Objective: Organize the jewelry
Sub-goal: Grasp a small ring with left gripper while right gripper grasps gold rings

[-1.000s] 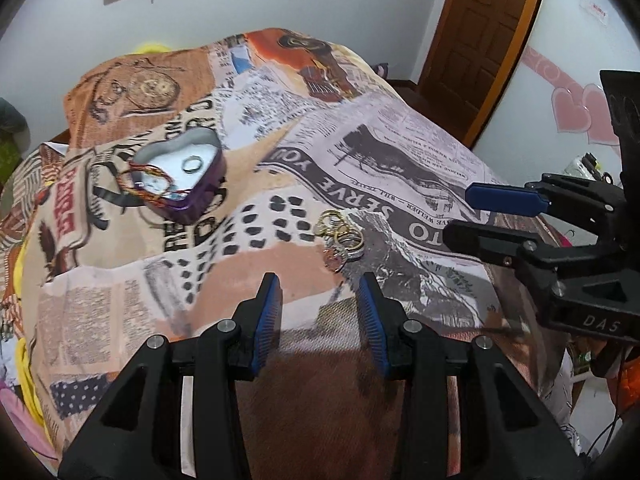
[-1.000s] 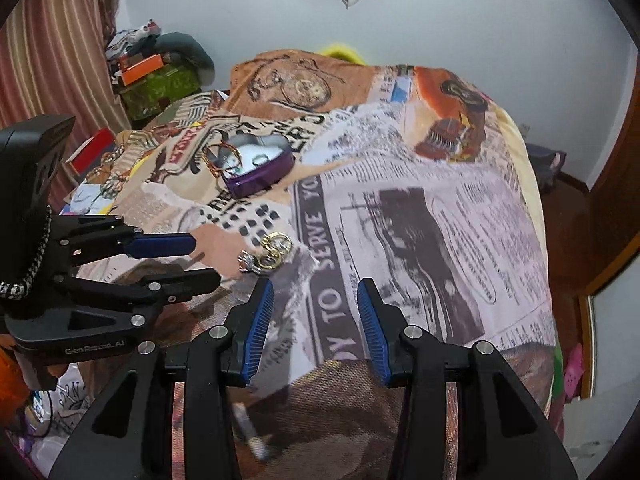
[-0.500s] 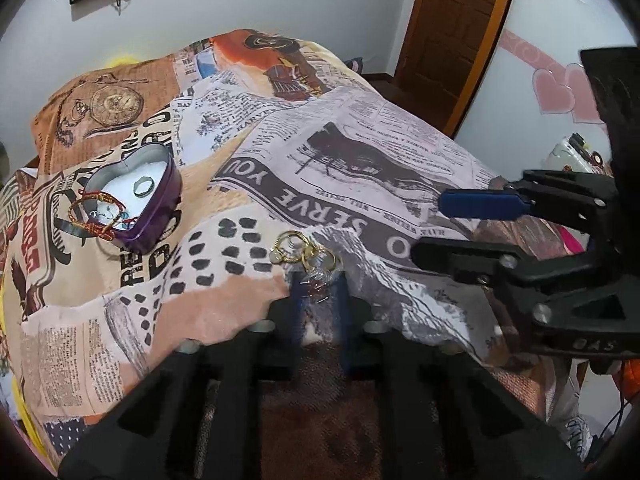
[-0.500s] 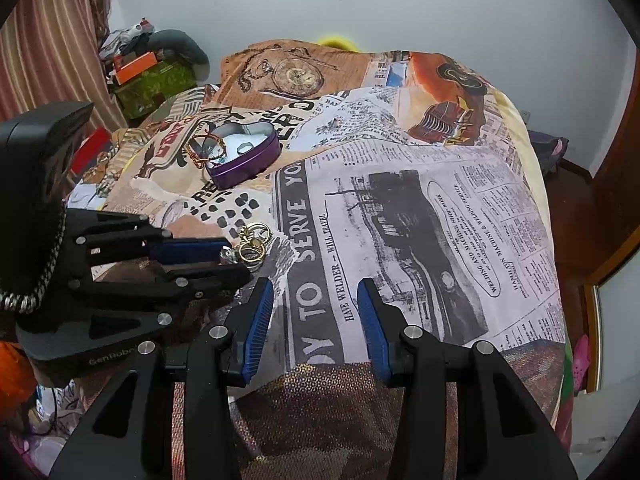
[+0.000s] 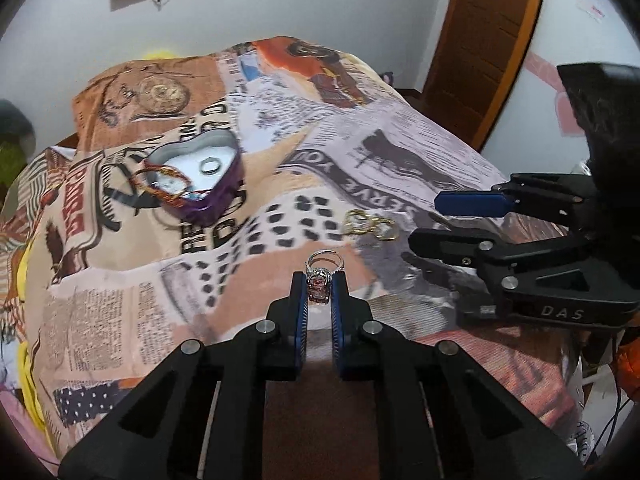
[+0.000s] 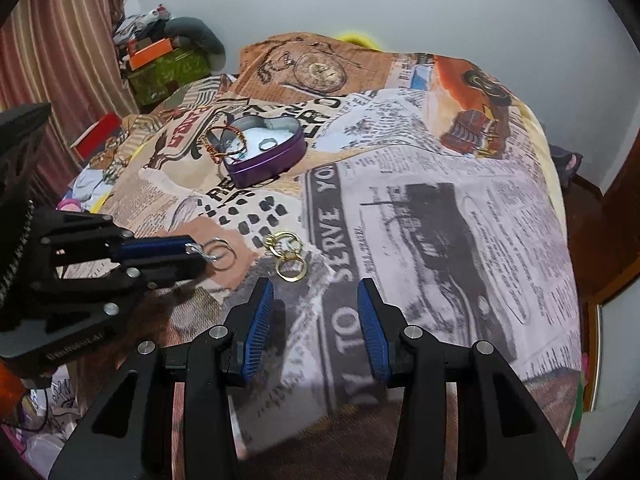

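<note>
My left gripper [image 5: 319, 285] is shut on a silver ring with a pink stone [image 5: 319, 287] and holds it just above the bedspread; it also shows in the right wrist view [image 6: 216, 249], held by the left gripper [image 6: 192, 252]. Gold rings [image 5: 370, 227] lie on the bedspread just beyond, also in the right wrist view [image 6: 288, 256]. A purple heart-shaped tin [image 5: 212, 200] stands farther back left, holding a silver ring [image 5: 209, 165] and red-gold bangles [image 5: 160, 184]. My right gripper [image 6: 315, 312] is open and empty, near the gold rings.
A newspaper-print bedspread [image 6: 440, 200] covers the bed. A wooden door [image 5: 492, 40] is at the back right. Boxes and clutter [image 6: 160, 60] sit by a curtain at the left. The right gripper's body [image 5: 540, 264] is to the right of the left one.
My left gripper closed on the pink-stone ring from the ring pile and lifted it off the bedspread. The right gripper stayed open, shifting only slightly.
</note>
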The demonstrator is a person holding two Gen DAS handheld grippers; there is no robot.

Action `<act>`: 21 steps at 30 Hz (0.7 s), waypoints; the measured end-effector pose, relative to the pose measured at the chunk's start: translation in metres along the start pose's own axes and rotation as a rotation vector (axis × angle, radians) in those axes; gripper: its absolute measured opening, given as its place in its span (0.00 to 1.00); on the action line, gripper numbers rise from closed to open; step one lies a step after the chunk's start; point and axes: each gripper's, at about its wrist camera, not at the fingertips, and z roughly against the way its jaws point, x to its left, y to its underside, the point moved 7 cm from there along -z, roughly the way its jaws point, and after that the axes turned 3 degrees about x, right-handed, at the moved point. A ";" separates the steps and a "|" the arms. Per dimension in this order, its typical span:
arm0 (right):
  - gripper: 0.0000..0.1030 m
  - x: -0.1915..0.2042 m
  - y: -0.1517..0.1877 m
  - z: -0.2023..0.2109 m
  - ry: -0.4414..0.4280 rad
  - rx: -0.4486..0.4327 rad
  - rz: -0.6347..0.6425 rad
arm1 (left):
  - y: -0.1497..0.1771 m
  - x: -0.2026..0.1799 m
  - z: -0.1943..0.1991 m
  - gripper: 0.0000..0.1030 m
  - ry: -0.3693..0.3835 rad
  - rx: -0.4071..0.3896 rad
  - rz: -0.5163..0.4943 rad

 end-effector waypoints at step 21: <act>0.16 0.010 -0.006 -0.024 -0.011 0.042 0.048 | -0.003 0.013 0.007 0.10 -0.007 -0.038 0.052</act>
